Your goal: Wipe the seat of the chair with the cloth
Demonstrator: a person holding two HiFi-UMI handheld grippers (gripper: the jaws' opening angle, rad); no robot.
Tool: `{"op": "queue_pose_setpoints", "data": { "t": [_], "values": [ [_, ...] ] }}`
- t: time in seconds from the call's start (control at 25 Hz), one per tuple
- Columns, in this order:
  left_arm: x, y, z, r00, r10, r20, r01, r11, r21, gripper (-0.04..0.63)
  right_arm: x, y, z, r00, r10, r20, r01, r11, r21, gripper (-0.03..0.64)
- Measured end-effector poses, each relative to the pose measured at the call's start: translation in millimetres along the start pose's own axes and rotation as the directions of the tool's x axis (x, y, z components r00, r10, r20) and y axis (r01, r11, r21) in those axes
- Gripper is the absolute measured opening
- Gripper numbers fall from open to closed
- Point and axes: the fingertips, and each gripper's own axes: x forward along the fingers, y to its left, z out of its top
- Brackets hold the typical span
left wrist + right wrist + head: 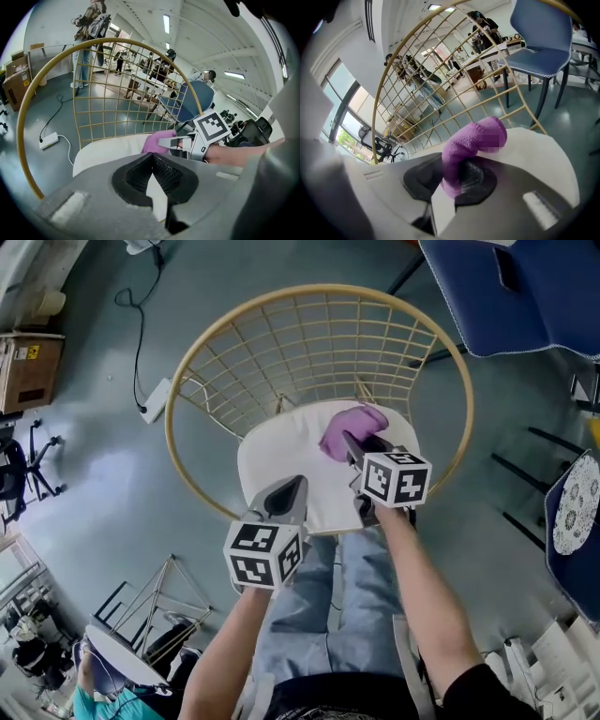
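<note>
My right claw (356, 444) pinches the purple cloth (343, 427) over the chair's white seat (277, 448), my left claw (292, 489) closed on nothing.

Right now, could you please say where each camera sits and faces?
Head view: on the person's head, steeply down at the seat; both forearms, left gripper, right gripper.
Left gripper view: along its closed, empty jaws toward the right gripper.
Right gripper view: along its jaws clamping the cloth, toward the backrest.
All share seat and cloth.
</note>
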Motion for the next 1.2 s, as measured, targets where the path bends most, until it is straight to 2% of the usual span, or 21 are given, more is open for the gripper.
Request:
{"op": "queue_pose_setpoints", "data": {
  "t": [0.4,0.64,0.72,0.96,1.2],
  "values": [
    [12.0,-23.1,-6.6,0.998,-0.036,-0.05,0.039,0.998,0.053,-0.003,-52.7,-51.2,1.6,0.992,-0.112,0.062,0.107,0.991,0.084,0.061],
    [12.4,-22.6,-11.5,0.997,-0.027,-0.068,0.031,0.997,0.064,-0.003,-76.8,-77.9,-4.6,0.973,-0.226,0.035,0.223,0.971,0.085,0.061],
    [11.0,-21.1,-14.2,0.997,-0.016,-0.076,0.02,0.998,0.058,-0.003,-81.4,-80.4,-5.6,0.97,-0.241,0.019,0.239,0.968,0.074,0.06],
    [-1.2,-3.1,-21.1,0.997,0.019,-0.068,-0.017,1.0,0.018,-0.003,-83.5,-42.3,-7.8,0.986,-0.168,0.022,0.167,0.985,0.038,0.061],
    [-16.3,7.1,-29.5,0.996,0.058,-0.061,-0.058,0.998,-0.004,-0.003,-70.7,22.5,-26.4,0.998,-0.046,-0.04,0.044,0.998,-0.048,0.061]
  ]
}}
